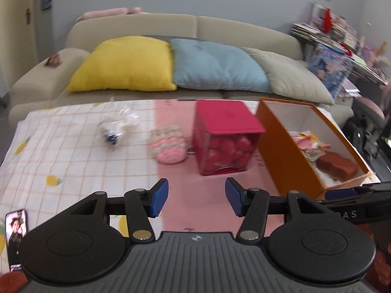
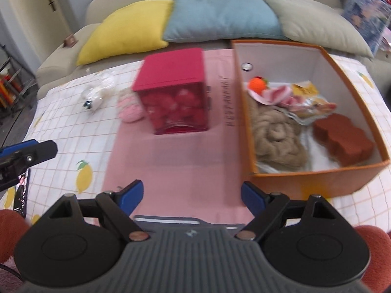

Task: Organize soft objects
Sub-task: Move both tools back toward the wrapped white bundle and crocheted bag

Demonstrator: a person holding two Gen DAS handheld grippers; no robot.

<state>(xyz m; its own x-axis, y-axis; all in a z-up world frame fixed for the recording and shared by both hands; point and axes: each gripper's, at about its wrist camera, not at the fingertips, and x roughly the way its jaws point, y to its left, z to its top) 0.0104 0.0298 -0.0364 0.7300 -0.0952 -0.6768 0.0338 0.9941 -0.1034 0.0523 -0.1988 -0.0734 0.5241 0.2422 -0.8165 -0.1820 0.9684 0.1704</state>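
Your left gripper (image 1: 196,196), jaws spread and empty, sits nearer the pink knitted pouch (image 1: 169,144), lying ahead and slightly left; your right gripper (image 2: 191,196) is likewise spread and empty.

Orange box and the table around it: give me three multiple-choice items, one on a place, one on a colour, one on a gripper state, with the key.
1. Where does the pink knitted toy lie?
A. inside the orange box
B. on the table, left of the red cube box
C. on the sofa

2. What colour is the middle cushion on the sofa?
A. blue
B. green
C. red

3. How does the left gripper stand?
A. shut on a toy
B. open and empty
C. out of view

Key: 1 B, it sits beside the red cube box, outside the orange box. 2 A, it lies between a yellow and a grey one. 3 B, the jaws are apart with nothing between them.
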